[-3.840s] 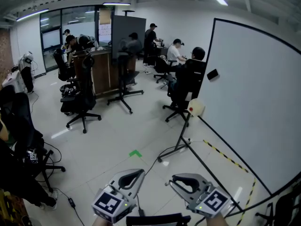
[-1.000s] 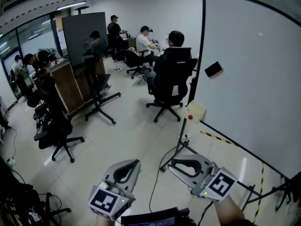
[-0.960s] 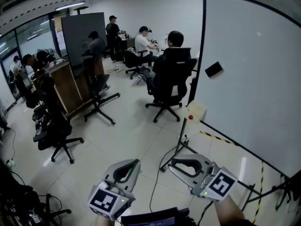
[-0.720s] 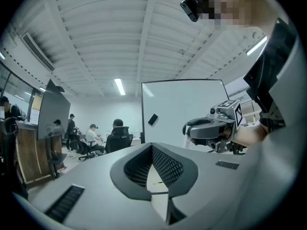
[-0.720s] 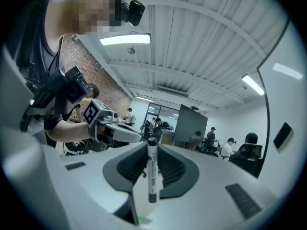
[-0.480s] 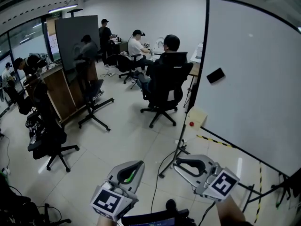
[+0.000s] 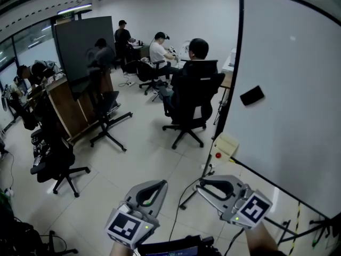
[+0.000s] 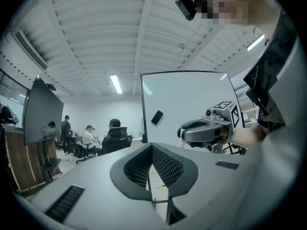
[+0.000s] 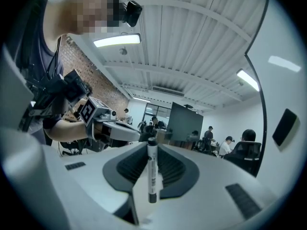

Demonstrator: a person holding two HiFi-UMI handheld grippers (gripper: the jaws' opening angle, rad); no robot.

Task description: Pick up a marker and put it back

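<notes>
At right, whiteboard [image 7: 287, 89]; office chair [image 7: 200, 87] left of it; marker [image 9: 152, 171] in right hand-held gripper [image 7: 205, 187].

Pale tiled floor [image 7: 144, 159] carries wheeled office chairs [image 7: 53, 153] and a whiteboard [image 7: 287, 89] on its stand

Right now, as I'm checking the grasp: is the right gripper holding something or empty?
Holding. In the right gripper view, a white cylindrical marker with black cap stands upright, pinched between the jaws of the right gripper.

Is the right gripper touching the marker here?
Touching. In the right gripper view, the marker stands between the jaws of the right gripper, both pads pressed against its barrel.
</notes>
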